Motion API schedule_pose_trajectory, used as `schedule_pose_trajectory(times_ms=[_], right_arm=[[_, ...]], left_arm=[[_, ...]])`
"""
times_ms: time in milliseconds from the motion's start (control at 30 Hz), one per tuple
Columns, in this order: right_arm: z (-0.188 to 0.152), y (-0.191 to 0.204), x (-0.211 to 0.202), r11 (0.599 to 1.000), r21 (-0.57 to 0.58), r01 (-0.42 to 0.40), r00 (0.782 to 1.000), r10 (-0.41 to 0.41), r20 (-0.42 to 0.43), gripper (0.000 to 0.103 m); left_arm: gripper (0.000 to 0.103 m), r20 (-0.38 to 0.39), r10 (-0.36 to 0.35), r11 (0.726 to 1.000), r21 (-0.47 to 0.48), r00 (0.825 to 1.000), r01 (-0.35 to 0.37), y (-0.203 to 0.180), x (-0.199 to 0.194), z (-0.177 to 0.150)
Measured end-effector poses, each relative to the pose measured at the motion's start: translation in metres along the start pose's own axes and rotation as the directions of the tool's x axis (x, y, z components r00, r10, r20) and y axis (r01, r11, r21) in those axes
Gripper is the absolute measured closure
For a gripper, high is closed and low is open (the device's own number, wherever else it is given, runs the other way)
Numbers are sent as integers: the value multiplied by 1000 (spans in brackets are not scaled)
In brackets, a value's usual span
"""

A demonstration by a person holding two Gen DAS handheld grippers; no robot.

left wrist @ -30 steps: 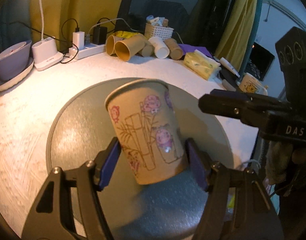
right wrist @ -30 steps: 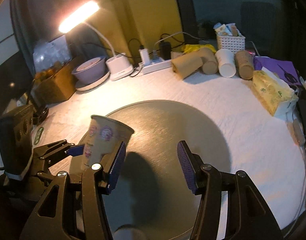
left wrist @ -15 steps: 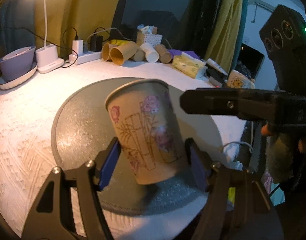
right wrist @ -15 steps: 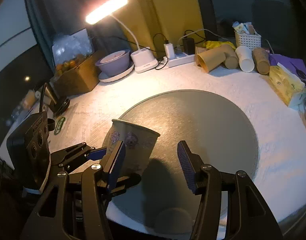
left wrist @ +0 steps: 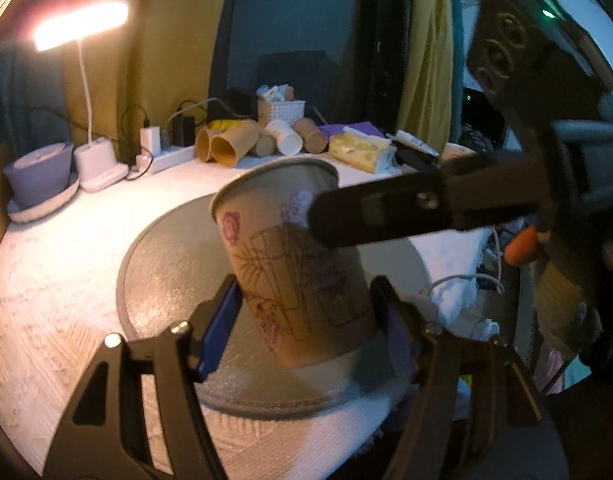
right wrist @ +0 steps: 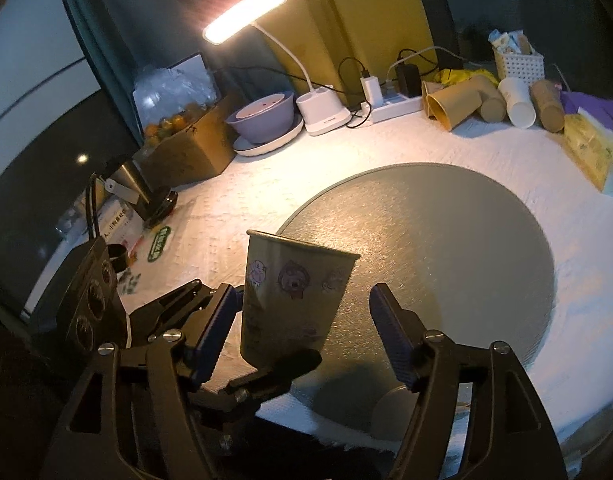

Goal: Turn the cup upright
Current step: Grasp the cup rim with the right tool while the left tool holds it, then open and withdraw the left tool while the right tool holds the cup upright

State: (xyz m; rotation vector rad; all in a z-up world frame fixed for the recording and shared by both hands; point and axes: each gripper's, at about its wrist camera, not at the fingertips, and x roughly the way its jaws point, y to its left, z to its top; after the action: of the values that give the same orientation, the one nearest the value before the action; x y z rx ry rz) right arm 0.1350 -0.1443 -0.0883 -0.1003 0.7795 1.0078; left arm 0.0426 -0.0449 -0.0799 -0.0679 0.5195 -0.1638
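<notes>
Left wrist: cup (left wrist: 294,276) (upright) between jaws.

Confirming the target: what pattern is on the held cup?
Tan paper cup with pink cartoon figures and outlined bamboo; clearest in the left wrist view.

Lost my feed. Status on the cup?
Left hand-held gripper shut on cup, rim up, above the mat. Right hand-held gripper open around it. Nothing in the way.

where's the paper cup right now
The paper cup is held mouth-up in the left gripper, lifted above the near edge of the round grey mat.
</notes>
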Motion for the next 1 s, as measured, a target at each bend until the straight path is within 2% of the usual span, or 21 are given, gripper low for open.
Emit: schedule_pose_trajectory(times_ms=[200,433,867,900,967,1000], right_arm=[[-1,-8,4,998,47,-50,998,51,-20,31],[1,-21,12,990,113,-80,996,84,-38,31],[6,-30,24,988,124,-91,993,99,-61,32],[6,-31,26,989,124,-84,994,92,-61,32],[9,-34,28,989,130,-66,996,74,-58,32],[10,-36,28,989,134,-59,996,67,-53,32]], left_arm=[[36,15,-17,998,59,1000,16,-13,-1,0],[36,13,-42,995,86,999,41,-21,0,-2],[34,-32,-43,998,53,999,44,-13,15,1],[33,-44,-39,998,49,998,41,-12,18,1],[22,-67,-43,998,35,997,45,-10,23,-1],[22,-76,-49,998,22,996,51,-8,24,-2]])
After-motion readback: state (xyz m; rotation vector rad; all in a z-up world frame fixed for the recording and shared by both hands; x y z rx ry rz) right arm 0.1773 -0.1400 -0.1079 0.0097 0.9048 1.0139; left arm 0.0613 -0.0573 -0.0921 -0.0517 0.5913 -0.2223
